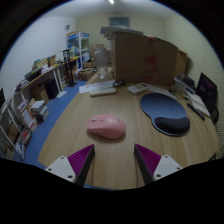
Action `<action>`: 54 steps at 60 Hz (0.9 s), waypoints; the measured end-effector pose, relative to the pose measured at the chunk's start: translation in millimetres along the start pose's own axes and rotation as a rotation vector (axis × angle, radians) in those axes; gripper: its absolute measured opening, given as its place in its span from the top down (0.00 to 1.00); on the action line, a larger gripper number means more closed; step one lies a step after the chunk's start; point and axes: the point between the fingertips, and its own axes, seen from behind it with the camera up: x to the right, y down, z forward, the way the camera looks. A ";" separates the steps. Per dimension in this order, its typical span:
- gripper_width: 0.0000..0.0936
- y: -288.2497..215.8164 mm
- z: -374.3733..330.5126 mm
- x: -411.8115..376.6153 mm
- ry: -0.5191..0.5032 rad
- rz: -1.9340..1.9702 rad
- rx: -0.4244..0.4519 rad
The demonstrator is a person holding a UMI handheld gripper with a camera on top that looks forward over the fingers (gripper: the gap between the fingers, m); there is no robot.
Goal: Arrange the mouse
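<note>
- The hand-held gripper (113, 162) hangs low over a wooden worktop (75, 145), its two fingers spread well apart with nothing between them.
- Each finger carries a magenta pad on its inner face; the left pad (79, 160) and the right pad (148, 160) face each other across bare wood.
- A pink mouse (106, 126) lies flat on the worktop just ahead of the fingers, a little to the left of the midline between them, touching neither.
- Beyond the mouse and off to the right lies a dark blue mouse mat (164, 110) with a darker wrist cushion at its near end; the mouse sits beside it on the wood, not on it.
- Further ahead, near the far edge of the worktop, some flat papers or thin books (103, 90) lie in a loose group.
- Behind them stands a large brown cardboard box (140, 58), upright.
- At the right edge of the worktop there is dark equipment (203, 98); I cannot make out what it is.
- Off to the left, past the worktop, crowded shelves (40, 85) line a pale wall, and a blue floor (45, 125) shows below them.
</note>
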 end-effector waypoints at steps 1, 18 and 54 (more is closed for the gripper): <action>0.12 -0.2 3.6 1.3 -0.004 -0.007 -0.002; 0.11 -48.3 55.0 2.4 -0.078 -0.075 0.059; 0.59 -93.4 109.2 16.9 0.042 0.058 0.030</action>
